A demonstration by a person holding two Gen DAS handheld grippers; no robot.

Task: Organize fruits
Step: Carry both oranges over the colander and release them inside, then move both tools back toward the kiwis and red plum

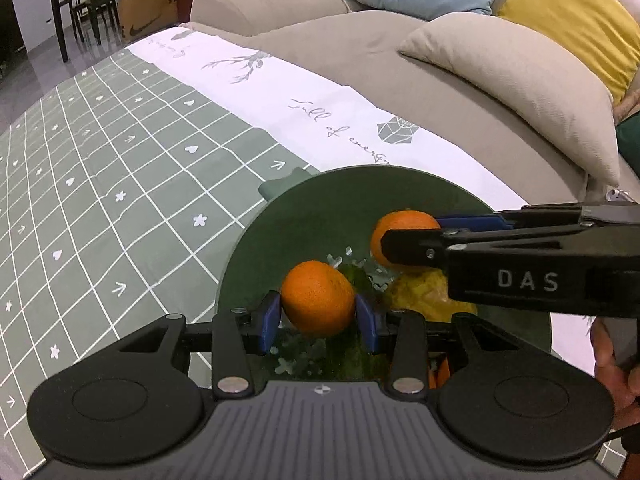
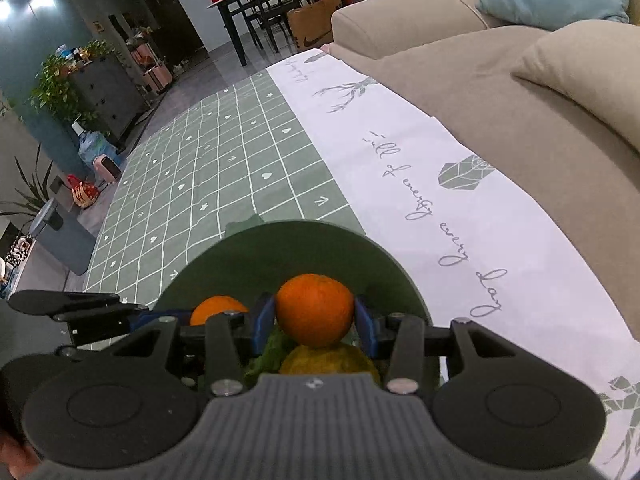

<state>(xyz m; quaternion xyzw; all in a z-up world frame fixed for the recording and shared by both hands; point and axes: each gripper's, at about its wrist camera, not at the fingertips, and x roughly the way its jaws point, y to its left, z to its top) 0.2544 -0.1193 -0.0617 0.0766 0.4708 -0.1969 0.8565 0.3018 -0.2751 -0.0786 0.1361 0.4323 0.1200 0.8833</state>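
Note:
My left gripper (image 1: 318, 316) is shut on an orange (image 1: 318, 298), held over the dark green bowl (image 1: 320, 200). My right gripper (image 2: 315, 318) is shut on a second orange (image 2: 315, 310) above the same bowl (image 2: 304, 240). The right gripper (image 1: 400, 240) reaches in from the right in the left wrist view, holding its orange (image 1: 400, 222). The left gripper's orange (image 2: 216, 309) shows at the left in the right wrist view. A yellow fruit (image 2: 328, 360) lies in the bowl under the right orange; it also shows in the left wrist view (image 1: 424, 292).
The bowl stands on a table with a green grid cloth (image 1: 120, 160) and a white printed runner (image 2: 420, 200). A beige sofa (image 1: 400, 60) with cushions runs along the far side. Dining chairs and a cardboard box (image 2: 312, 24) stand beyond.

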